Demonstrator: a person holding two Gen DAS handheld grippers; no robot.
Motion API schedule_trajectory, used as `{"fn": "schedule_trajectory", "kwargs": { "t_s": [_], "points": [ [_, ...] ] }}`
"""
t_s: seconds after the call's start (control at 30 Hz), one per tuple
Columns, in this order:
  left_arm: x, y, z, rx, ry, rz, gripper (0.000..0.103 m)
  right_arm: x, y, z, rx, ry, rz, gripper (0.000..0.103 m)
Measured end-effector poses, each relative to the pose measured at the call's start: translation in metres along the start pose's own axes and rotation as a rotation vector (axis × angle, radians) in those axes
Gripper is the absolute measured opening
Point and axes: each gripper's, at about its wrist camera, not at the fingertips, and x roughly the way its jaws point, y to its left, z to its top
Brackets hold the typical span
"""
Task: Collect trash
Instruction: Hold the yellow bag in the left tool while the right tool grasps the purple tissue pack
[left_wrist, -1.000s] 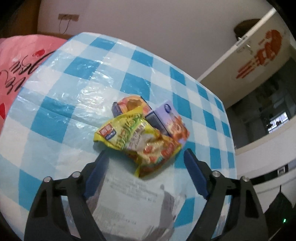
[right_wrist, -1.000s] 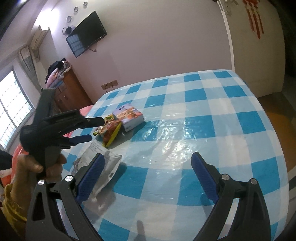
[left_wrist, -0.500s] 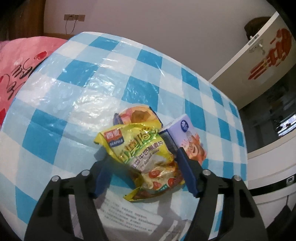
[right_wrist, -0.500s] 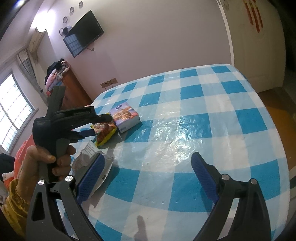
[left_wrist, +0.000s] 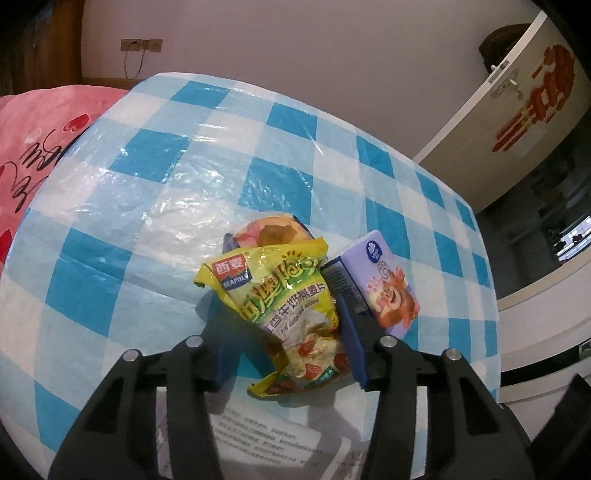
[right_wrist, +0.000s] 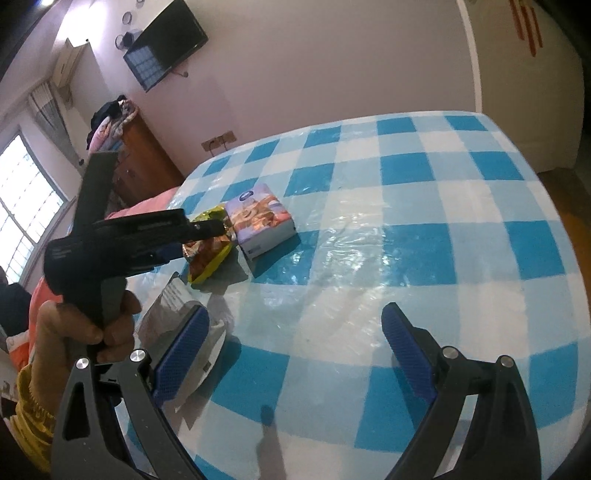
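Note:
A crumpled yellow snack wrapper lies on the blue-checked table, also in the right wrist view. My left gripper has its jaws on either side of the wrapper, narrowed but with gaps at the pads, so it is still open. An orange round packet lies behind the wrapper, and a purple tissue box lies right beside it. A white printed bag lies under the left gripper. My right gripper is open and empty above the table, with its left pad over the white bag.
A pink bedcover lies left of the table. A white door stands at the right. In the right wrist view a wooden dresser and a wall television are at the back left.
My left gripper has moved forward over the yellow wrapper and its jaws have narrowed around it. The right gripper has stayed open and shifted only slightly.

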Motion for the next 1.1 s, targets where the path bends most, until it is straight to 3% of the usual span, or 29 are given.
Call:
{"fn": "schedule_trajectory", "kwargs": {
  "t_s": [0.27,0.67,0.73,1.1],
  "points": [
    [-0.017,0.016,-0.002,-0.013,-0.009,-0.044,0.044,0.040,0.008,0.021,-0.022,0.062,0.031,0.093],
    [-0.035,0.033,-0.001,0.003,-0.041,-0.035,0.044,0.081,0.023,0.061,-0.110,0.057,0.036,0.093],
    [-0.036,0.035,-0.001,0.005,-0.043,-0.035,0.044,0.085,0.027,0.067,-0.133,0.055,0.038,0.086],
    [-0.039,0.045,-0.003,0.015,-0.052,-0.001,0.044,0.108,0.040,0.073,-0.196,0.066,0.021,0.072]
  ]
}}
